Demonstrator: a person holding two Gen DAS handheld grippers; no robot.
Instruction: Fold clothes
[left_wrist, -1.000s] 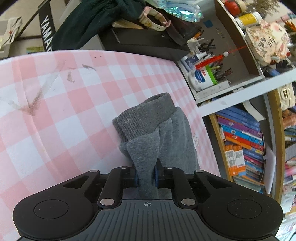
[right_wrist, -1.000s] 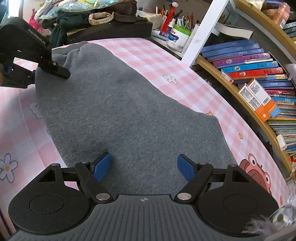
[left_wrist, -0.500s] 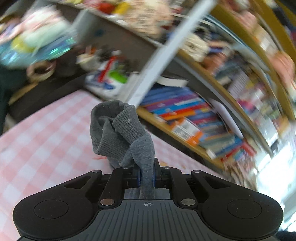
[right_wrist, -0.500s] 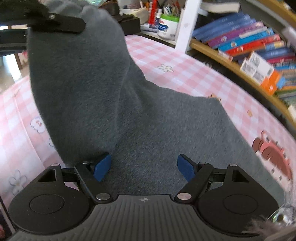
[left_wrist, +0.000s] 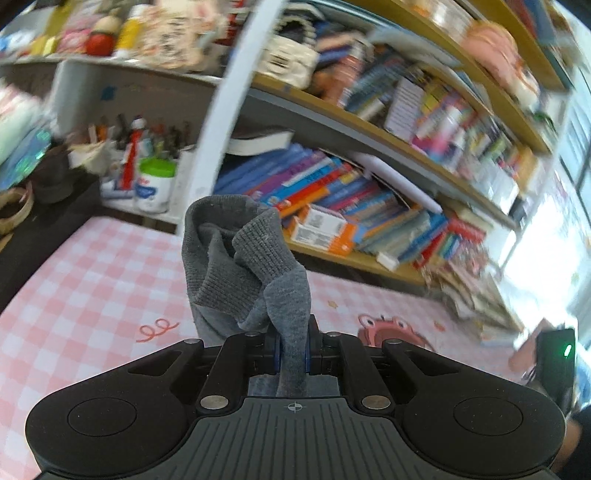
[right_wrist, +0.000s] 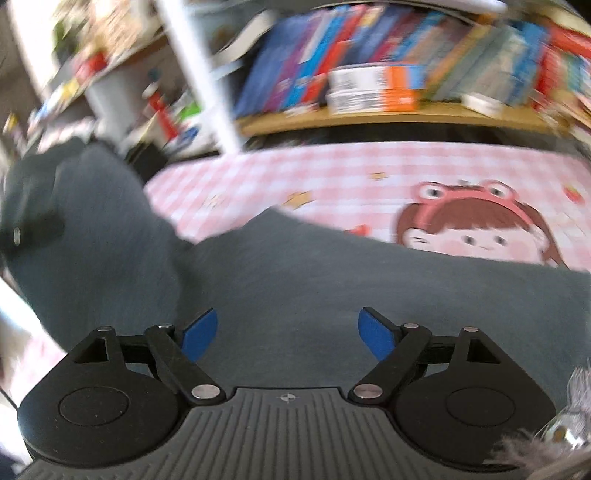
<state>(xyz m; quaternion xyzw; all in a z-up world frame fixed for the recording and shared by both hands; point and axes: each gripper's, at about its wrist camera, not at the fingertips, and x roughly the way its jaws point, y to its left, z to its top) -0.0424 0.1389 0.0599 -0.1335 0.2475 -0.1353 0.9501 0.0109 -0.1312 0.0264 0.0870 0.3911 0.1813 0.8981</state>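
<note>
So your left gripper (left_wrist: 291, 354) is clenched on a bunched fold of the grey garment (left_wrist: 240, 266) — the ribbed cuff end sticks up just beyond the pads, lifted clear of the pink checked tablecloth (left_wrist: 92, 288). A second ago that same end lay flat on the cloth with the gripper low over it; now you've hauled it up and swung it round, so the left view looks at the bookshelf (left_wrist: 369, 221) rather than down at the table. That reads as the fold-over in progress, the cuff end being carried across toward the far-right side.

Your right gripper (right_wrist: 288, 332) is released, blue pads spread wide, nothing between them. It hovers over the body of the garment (right_wrist: 295, 280), which fills the near part of that view and is spread on the tablecloth (right_wrist: 332, 173). The camera has swung there too, both views smeared by motion blur. At far left in the right view the cloth rises in a hump up to a dark shape that is probably the left gripper, too blurred to be sure. The cartoon girl print (right_wrist: 476, 229) sits just beyond the garment's far edge — uncovered for now.
</note>
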